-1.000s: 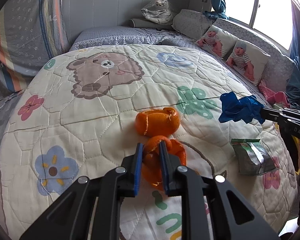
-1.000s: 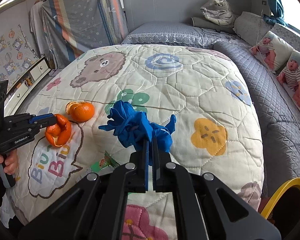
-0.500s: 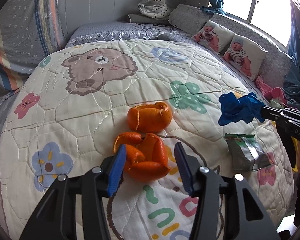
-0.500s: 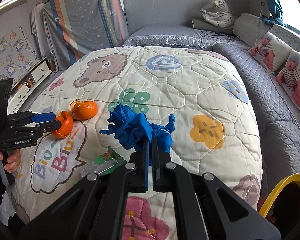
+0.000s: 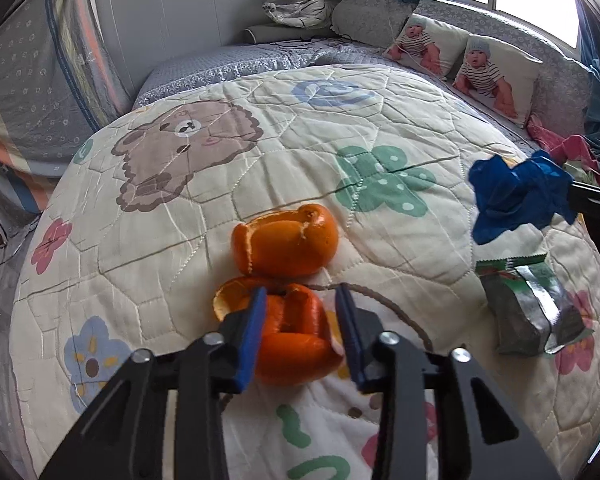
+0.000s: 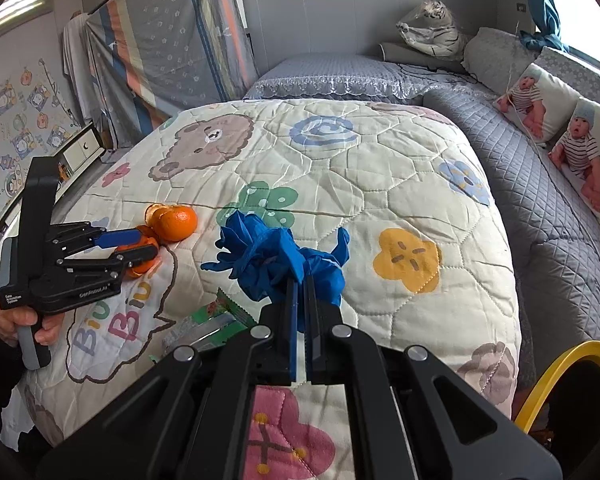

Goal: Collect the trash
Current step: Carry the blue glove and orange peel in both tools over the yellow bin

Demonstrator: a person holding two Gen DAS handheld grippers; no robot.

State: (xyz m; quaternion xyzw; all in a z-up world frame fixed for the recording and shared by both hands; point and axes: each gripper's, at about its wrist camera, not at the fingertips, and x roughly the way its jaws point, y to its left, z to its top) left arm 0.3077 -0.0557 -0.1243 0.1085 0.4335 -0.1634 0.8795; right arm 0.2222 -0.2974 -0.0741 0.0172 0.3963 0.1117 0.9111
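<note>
Left tool (image 5: 300,308) has just been closing around the peel (image 5: 296,340), beside the second peel (image 5: 286,240), to lift it off the bed (image 5: 380,120); right tool (image 6: 300,284) stays clenched on the glove (image 6: 276,256).

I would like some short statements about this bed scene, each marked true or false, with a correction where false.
1. The right gripper holds a crumpled blue glove. True.
2. The left gripper has its fingers on either side of an orange peel. True.
3. Only one orange peel lies on the quilt. False: a second peel lies just behind the first.
4. The foil snack wrapper is held by a gripper. False: it lies on the quilt.
</note>
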